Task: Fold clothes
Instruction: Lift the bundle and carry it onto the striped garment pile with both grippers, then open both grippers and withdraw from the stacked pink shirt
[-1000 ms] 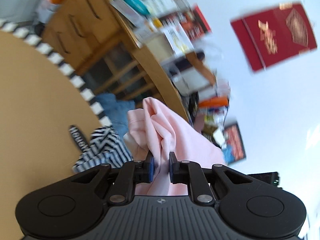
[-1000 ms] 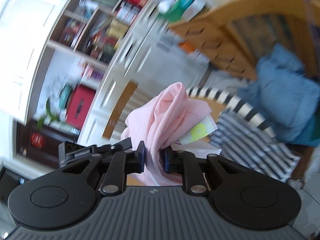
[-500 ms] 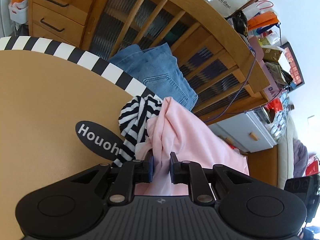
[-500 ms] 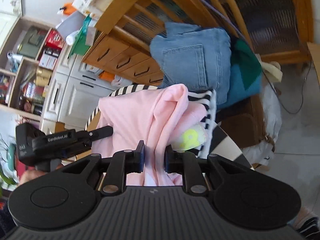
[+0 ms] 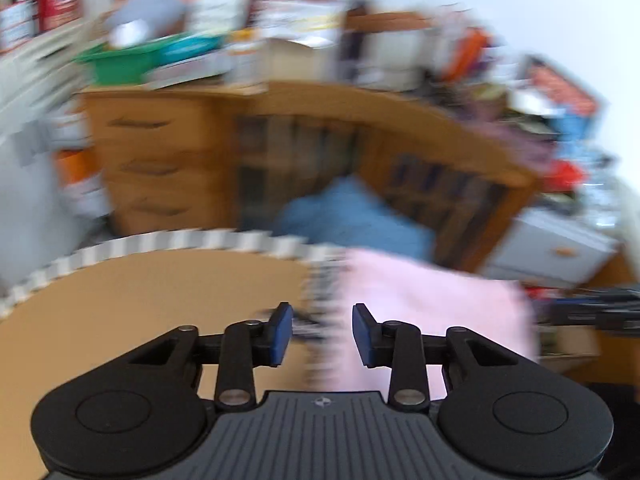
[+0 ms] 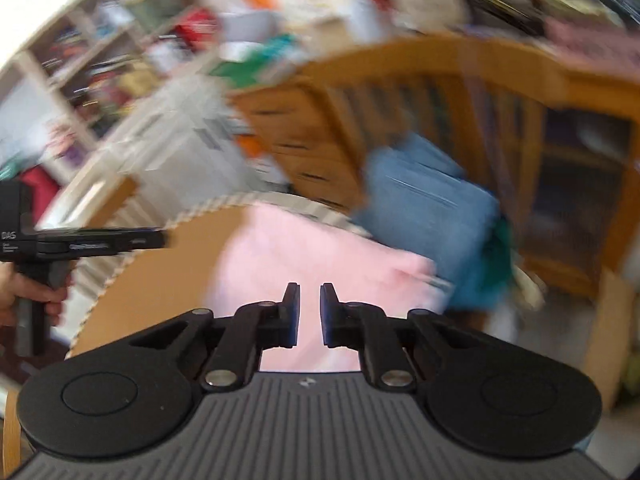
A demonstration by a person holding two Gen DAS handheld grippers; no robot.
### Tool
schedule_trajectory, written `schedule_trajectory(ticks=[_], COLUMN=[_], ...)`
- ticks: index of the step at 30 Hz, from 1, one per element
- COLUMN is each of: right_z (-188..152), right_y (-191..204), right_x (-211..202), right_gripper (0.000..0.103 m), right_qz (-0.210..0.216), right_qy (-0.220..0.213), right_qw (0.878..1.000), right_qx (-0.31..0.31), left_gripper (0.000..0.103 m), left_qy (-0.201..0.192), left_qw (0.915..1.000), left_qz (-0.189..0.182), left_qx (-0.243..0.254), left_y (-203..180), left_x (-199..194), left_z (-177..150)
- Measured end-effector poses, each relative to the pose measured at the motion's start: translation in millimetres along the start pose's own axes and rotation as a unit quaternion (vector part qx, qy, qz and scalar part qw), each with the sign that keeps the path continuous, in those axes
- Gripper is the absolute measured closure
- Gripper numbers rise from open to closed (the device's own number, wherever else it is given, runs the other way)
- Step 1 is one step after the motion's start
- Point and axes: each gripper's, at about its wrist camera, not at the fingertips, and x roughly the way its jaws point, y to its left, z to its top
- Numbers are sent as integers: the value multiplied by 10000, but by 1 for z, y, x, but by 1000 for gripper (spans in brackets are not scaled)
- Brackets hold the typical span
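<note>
Both views are blurred by motion. A pink garment lies on the round tan table, over a black-and-white striped garment. My left gripper is open and empty, with the pink cloth's left edge between and beyond its fingers. In the right wrist view the pink garment lies flat on the table. My right gripper is open by a narrow gap, empty, just above the cloth. The left gripper also shows in the right wrist view, held at the far left.
Blue jeans and a teal cloth are piled on a chair behind the table. A wooden cabinet with drawers stands beyond. The table has a striped rim. Cluttered shelves fill the back.
Both grippers have let go of the pink garment and opened. The garment has dropped flat onto the table. Both cameras have swung upward.
</note>
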Motion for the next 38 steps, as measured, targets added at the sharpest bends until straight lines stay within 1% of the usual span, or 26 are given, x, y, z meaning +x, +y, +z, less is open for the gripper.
schedule_trajectory(ticks=[1,3,6,8,9,12,14,15,16,17,18,19,20,21,22,23,24,25,26,27,28,29,30,33,36,38], right_z=[-4,-18,-41,-54,-59,-65,-63,-62,-65,-71,-78,-89,-101,-112,-124,-136,-145,-153,-161,-167,-172,-176,-179,-184,-181,-180], right_y=[8,19,20,18,19,29,34,38,47,59,72,85,97,105,111,116,118,120,121,123,124,126,127,132,135,136], right_x=[9,31,53,63,63,67,64,58,46,33,21,11,3,-1,-3,-4,-3,-3,-2,-2,-2,-2,-2,-1,0,-1], right_gripper=[91,91,91,94,94,94,93,90,90,88,87,84,80,76,69,66,68,66,61,60,56,49,47,46,46,45], right_qz=[-112,-474,-898,-1028,-1056,-1273,-1421,-1493,-1556,-1620,-1708,-1858,-1989,-2066,-2138,-2204,-2256,-2316,-2371,-2410,-2437,-2459,-2471,-2526,-2538,-2553], right_qy=[-44,11,210,329,236,109,51,-28,-211,-403,-571,-678,-767,-807,-839,-857,-833,-810,-788,-765,-739,-715,-701,-705,-729,-758], right_qw=[9998,9983,9954,9941,9941,9918,9898,9886,9873,9859,9837,9802,9769,9751,9732,9715,9703,9687,9671,9660,9654,9649,9649,9640,9636,9630], right_qx=[-152,-336,-254,-79,-78,-99,83,193,232,134,34,-71,-129,-53,58,166,270,381,480,534,560,573,553,441,409,411], left_gripper=[79,87,88,89,89,89,90,82,64,54,33,16,11,5,2,1,0,0,0,0,0,0,0,0,0,1], left_qy=[46,148,472,508,524,409,345,269,191,93,-6,-104,-98,-88,-36,18,32,44,80,117,154,195,226,249,265,228], left_qw=[9999,9988,9982,9979,9977,9989,9994,9996,9995,9993,9987,9977,9966,9953,9942,9929,9923,9917,9919,9921,9923,9928,9936,9963,9981,9984], left_qz=[42,151,36,35,35,-154,19,86,152,136,117,98,186,280,321,360,386,412,447,482,517,508,467,357,158,8], left_qx=[143,431,368,401,418,-188,-51,63,180,337,497,656,791,925,1028,1131,1173,1214,1184,1151,1118,1071,1000,747,542,510], left_y=[-11,-33,-40,-37,-36,-19,-20,-25,-30,-36,-42,-47,-53,-59,-64,-68,-70,-71,-69,-67,-66,-63,-60,-51,-44,-43], left_x=[12,36,75,84,88,86,77,65,53,40,26,12,4,-4,-9,-13,-15,-17,-17,-18,-19,-19,-19,-20,-21,-23], left_z=[-5,-15,-35,-48,-55,-58,-59,-61,-63,-69,-76,-83,-92,-101,-109,-118,-126,-133,-138,-143,-148,-152,-154,-158,-159,-159])
